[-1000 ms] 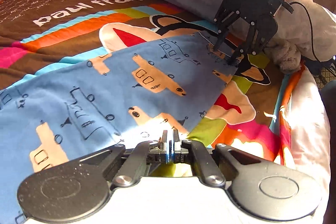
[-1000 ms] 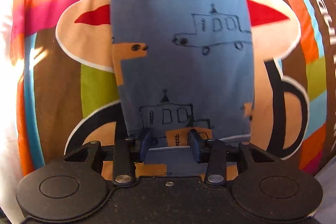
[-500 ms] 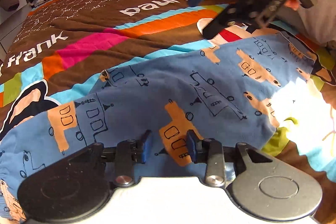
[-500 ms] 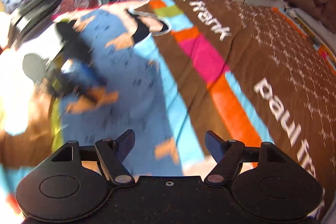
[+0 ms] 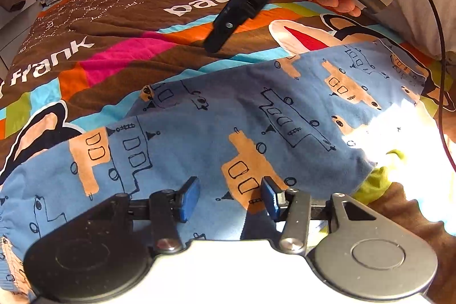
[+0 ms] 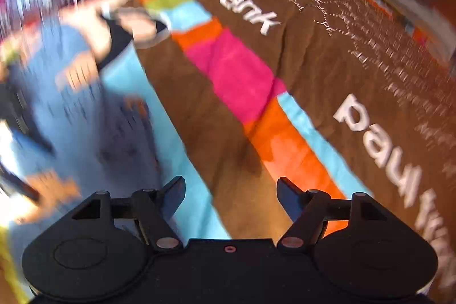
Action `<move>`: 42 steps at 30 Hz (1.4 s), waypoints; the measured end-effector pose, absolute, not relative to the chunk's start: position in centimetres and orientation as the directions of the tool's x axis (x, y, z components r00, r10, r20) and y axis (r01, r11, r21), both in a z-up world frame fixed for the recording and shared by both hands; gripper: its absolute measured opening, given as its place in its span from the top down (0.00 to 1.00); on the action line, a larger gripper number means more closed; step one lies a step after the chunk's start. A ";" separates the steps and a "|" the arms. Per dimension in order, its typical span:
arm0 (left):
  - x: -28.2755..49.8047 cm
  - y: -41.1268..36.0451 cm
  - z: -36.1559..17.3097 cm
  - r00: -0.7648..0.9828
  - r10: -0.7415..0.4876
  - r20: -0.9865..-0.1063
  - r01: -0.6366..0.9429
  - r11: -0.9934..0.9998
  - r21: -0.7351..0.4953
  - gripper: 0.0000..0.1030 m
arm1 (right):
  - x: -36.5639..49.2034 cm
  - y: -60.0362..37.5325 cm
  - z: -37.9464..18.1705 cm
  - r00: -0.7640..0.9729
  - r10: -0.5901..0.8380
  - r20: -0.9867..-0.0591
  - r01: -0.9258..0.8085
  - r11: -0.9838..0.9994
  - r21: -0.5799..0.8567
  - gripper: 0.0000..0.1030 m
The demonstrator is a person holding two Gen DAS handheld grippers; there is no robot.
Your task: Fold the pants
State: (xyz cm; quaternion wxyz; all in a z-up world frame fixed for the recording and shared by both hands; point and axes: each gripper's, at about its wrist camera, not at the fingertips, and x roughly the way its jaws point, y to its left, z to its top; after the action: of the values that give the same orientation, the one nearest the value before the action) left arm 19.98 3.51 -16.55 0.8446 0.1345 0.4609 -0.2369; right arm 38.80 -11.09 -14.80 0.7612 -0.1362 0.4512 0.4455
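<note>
On bedspread (image 5: 119, 27), blue truck-print pants (image 5: 199, 138), seemingly doubled

Left wrist view: sharp, daylit; blown-out sun patch at right washes out the pants (image 5: 256, 116) and bedspread (image 5: 119, 27) beneath; fisheye bending at the edges; soft shadow under the right tongs (image 5: 216, 43).

Right wrist view: heavy motion blur, worst at left over the pants (image 6: 71, 93); bedspread (image 6: 327, 53) lettering smeared; white glare at lower left; right tongs (image 6: 230, 195) crisp.
</note>
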 end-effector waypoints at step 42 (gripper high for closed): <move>20.1 2.6 -17.0 0.480 -0.259 -0.838 0.543 0.838 0.052 0.31 | 29.6 -18.4 -9.3 0.556 0.522 -0.646 -0.547 0.816 0.189 0.35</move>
State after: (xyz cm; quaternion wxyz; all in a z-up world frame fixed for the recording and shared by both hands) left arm 20.09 2.59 -16.96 0.8457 0.1571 0.4515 -0.2370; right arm 29.61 -18.45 -9.25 0.8820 -0.0170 0.3605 0.3031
